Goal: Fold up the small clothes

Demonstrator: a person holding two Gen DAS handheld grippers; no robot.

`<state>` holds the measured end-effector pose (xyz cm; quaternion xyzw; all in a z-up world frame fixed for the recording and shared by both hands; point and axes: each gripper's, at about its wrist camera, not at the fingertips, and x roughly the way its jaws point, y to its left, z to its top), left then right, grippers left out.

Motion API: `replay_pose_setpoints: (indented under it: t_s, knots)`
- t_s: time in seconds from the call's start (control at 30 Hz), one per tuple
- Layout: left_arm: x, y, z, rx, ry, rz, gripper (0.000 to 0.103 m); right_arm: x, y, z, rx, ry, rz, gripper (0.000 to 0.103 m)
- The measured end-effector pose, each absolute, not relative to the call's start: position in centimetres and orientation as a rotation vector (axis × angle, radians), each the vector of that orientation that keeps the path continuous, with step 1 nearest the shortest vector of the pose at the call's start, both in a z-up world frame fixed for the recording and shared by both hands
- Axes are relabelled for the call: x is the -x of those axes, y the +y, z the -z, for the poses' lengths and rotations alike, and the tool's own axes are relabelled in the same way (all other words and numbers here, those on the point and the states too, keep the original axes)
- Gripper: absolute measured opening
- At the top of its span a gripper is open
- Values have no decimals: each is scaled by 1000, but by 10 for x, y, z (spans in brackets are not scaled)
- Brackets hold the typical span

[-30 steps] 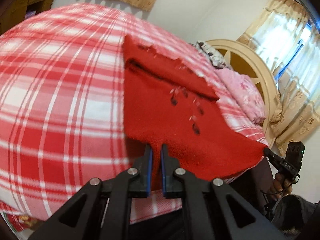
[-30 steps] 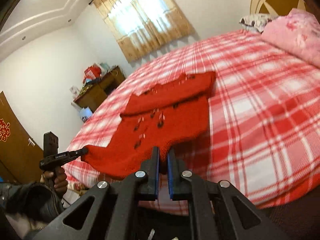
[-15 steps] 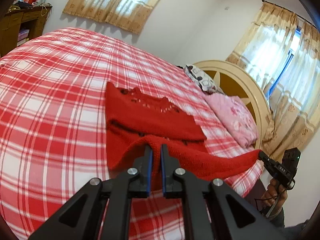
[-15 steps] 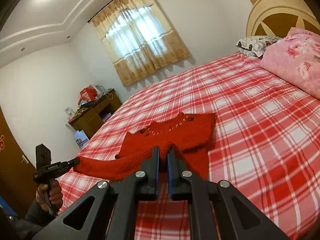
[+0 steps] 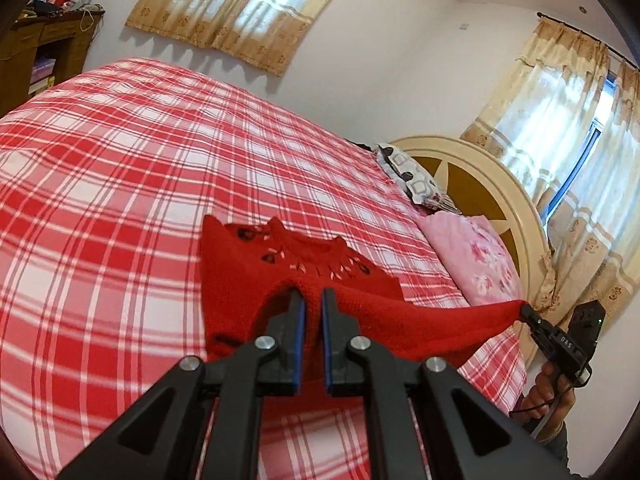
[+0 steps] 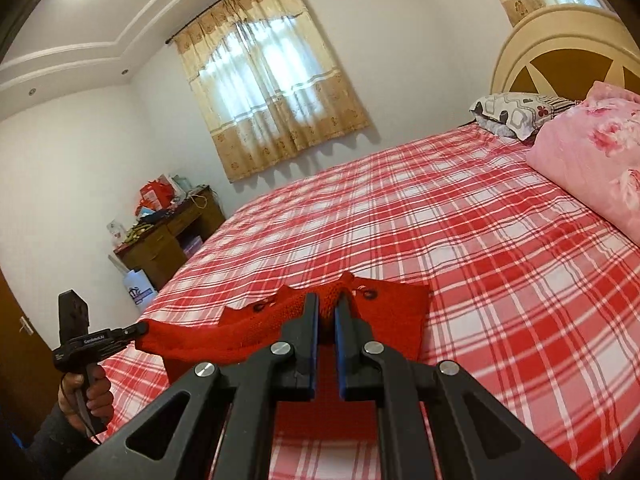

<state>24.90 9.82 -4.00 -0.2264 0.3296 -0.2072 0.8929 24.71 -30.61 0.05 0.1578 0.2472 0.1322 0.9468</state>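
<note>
Red sweater [image 5: 256, 280] on plaid bed [image 5: 100, 200], lifted hem stretched 9-to-3 between left gripper [image 5: 311, 300] and right gripper [image 6: 326, 306], both clamped narrow on it; collar at 12, seemingly equidistant.

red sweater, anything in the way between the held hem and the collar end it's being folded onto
Nothing visible. The left gripper and right gripper both pinch the hem of the red sweater, lifted above its flat half. Only bare plaid bedspread surrounds it; the pink pillow sits well off by the headboard.
</note>
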Motion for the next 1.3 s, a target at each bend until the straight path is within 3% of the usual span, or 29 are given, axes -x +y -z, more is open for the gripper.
replay_pose_setpoints:
  t_s: [0.53,0.63,0.67,0.7,0.77,0.9,0.97,1.13,1.3]
  knots:
    - [-361,90,123,459,862,340,8,-393,-301,104,-305,779,-155,7]
    - [-375,89,134,444,891,298,11,-409,-303,116,-284,790,-92,13]
    - [-378,90,136,450,894,295,12,-409,-302,116,-269,796,-75,25]
    - [-379,91,135,453,894,290,15,-405,-300,115,-261,799,-77,38]
    - [-372,97,128,461,868,280,25,-392,-291,114,-242,802,-122,47]
    - [-343,96,118,297,807,252,60,-381,-251,125,-58,904,-184,48]
    - [-326,89,121,199,811,261,69,-387,-233,135,20,957,-200,48]
    - [-328,54,134,-1,840,229,70,-426,-209,140,108,977,-178,48]
    - [-359,44,125,-47,790,123,71,-448,-220,116,44,869,-116,48]
